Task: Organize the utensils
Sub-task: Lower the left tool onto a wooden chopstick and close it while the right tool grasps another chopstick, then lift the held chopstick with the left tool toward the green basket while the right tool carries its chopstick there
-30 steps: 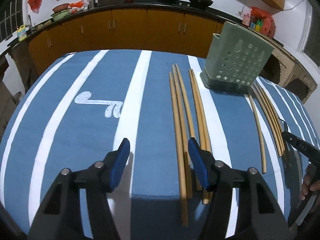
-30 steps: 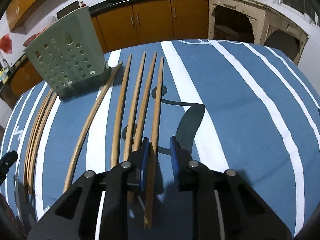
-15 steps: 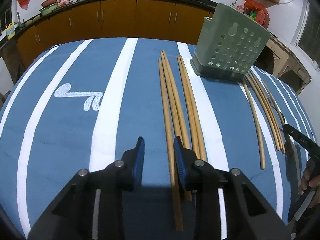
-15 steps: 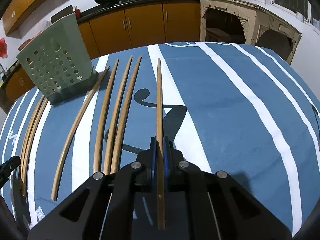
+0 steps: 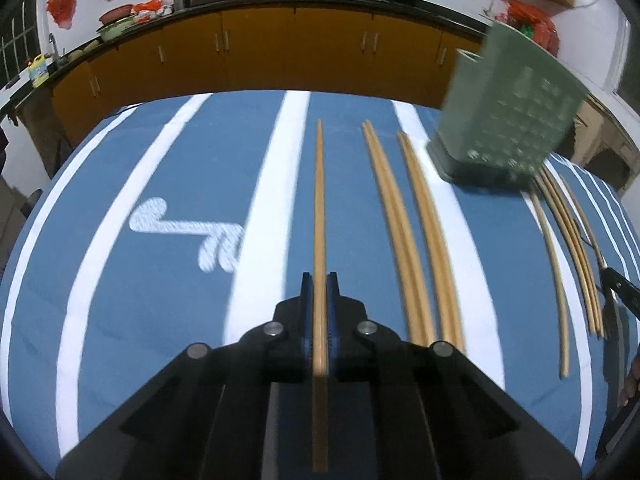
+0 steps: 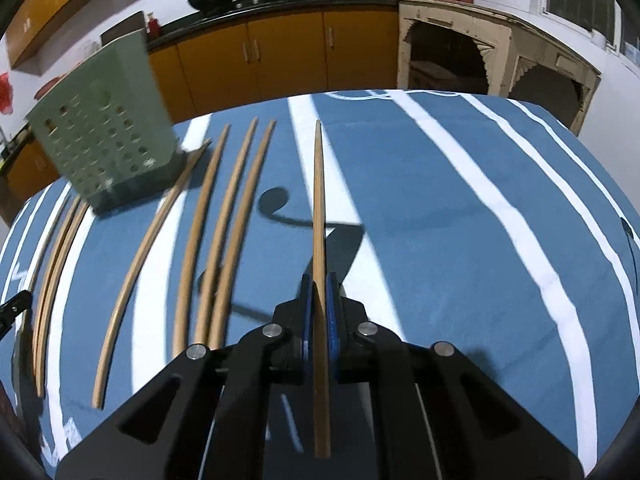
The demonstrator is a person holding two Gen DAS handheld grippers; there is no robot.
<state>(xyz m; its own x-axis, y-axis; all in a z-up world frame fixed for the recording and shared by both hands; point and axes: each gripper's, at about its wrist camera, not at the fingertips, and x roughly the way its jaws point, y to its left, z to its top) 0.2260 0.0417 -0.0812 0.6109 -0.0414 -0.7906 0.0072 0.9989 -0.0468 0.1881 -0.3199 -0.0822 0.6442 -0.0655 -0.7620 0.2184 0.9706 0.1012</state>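
The jaws of the left gripper (image 5: 319, 312) are pressed onto a single wooden chopstick (image 5: 319, 216), which runs straight away from the camera between the blue pads and points toward the far side of the counter (image 5: 160, 280). The jaws of the right gripper (image 6: 319, 312) pinch another chopstick (image 6: 318, 200) in the same way, its thin tip reaching far ahead and its thick end jutting back past the pads toward the camera.

In the left wrist view, two pairs of chopsticks (image 5: 416, 240) lie on the blue cloth with white stripes, just right of the held one, running near to far. Farther right stands a green perforated utensil holder (image 5: 508, 120), blurred, at the far right of the counter. Beyond it to the right lie more chopsticks (image 5: 568, 236) in a loose row, with the black tip of the other gripper showing at the right edge.

In the right wrist view, the holder (image 6: 104, 140) stands at the far left. Four loose chopsticks (image 6: 216, 232) lie between it and the held one, the leftmost with its far end touching the holder's base. A further bundle (image 6: 56, 256) lies left of the holder, near the left edge. Orange cabinets (image 6: 280, 56) line the wall behind.
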